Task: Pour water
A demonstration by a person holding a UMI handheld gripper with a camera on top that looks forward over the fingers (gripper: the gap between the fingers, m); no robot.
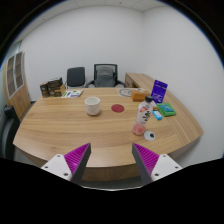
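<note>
My gripper (111, 160) hangs above the near edge of a large wooden table (60, 125), its two purple-padded fingers (73, 158) spread wide with nothing between them. A white cup (92, 105) stands well beyond the fingers, left of the table's middle. Further right, a small bottle with an orange label (146, 110) stands upright, with a pink cup (139, 128) just in front of it. All of these are far ahead of the fingertips.
A red coaster (116, 107) lies past the white cup. A round white disc (149, 135) lies by the pink cup. A purple box (161, 90), teal items (165, 111) and snack packets (134, 95) sit at the right. Two office chairs (104, 75) stand behind the table, a shelf (15, 85) at left.
</note>
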